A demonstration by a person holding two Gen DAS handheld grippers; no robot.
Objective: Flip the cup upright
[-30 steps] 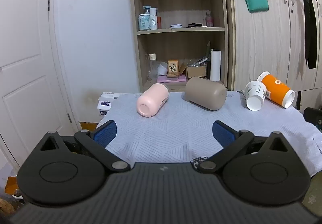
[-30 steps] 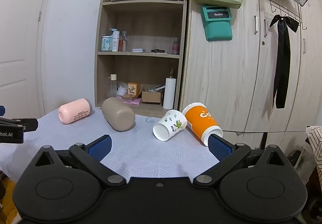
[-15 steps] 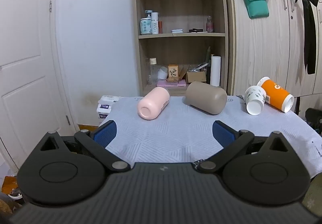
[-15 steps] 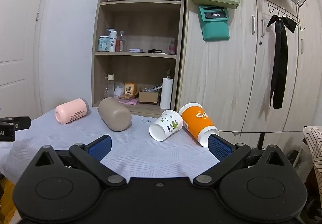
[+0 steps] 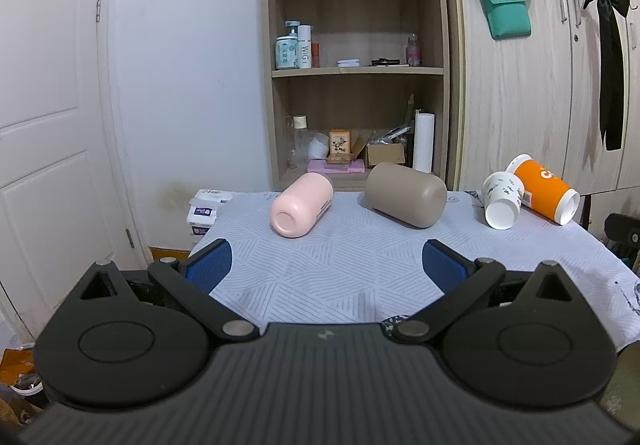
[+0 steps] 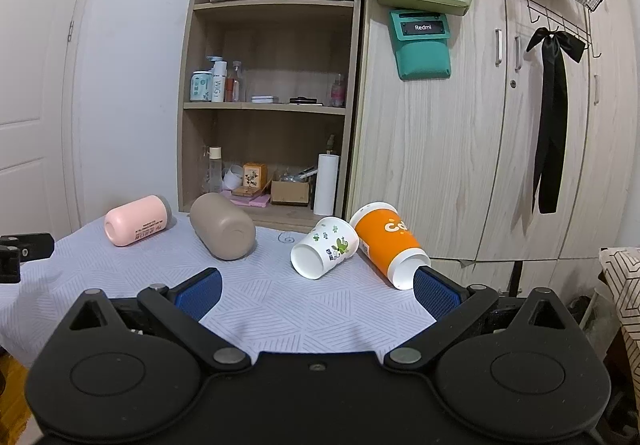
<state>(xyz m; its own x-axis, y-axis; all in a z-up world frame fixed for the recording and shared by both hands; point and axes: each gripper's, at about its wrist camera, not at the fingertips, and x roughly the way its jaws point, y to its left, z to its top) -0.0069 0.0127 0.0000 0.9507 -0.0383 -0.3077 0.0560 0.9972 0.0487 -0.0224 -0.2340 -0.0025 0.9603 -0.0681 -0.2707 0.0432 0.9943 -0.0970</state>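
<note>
Several cups lie on their sides on a table with a pale patterned cloth [image 5: 340, 277]: a pink cup [image 5: 302, 204], a taupe cup [image 5: 406, 194], a white floral paper cup [image 5: 502, 199] and an orange paper cup [image 5: 544, 189]. In the right wrist view they are the pink cup [image 6: 136, 220], taupe cup [image 6: 222, 226], white cup [image 6: 324, 247] and orange cup [image 6: 388, 245]. My left gripper [image 5: 326, 267] is open and empty near the table's front edge. My right gripper [image 6: 316, 291] is open and empty in front of the white and orange cups.
A wooden shelf unit [image 5: 356, 69] with bottles and boxes stands behind the table, next to a wardrobe [image 6: 500, 125]. A white door [image 5: 48, 125] is at the left. Part of the left gripper [image 6: 24, 251] shows at the left edge of the right wrist view.
Both grippers have pulled back and risen slightly; the cups look a little farther and lower in the views. The cups have not moved. Both grippers stay open.
</note>
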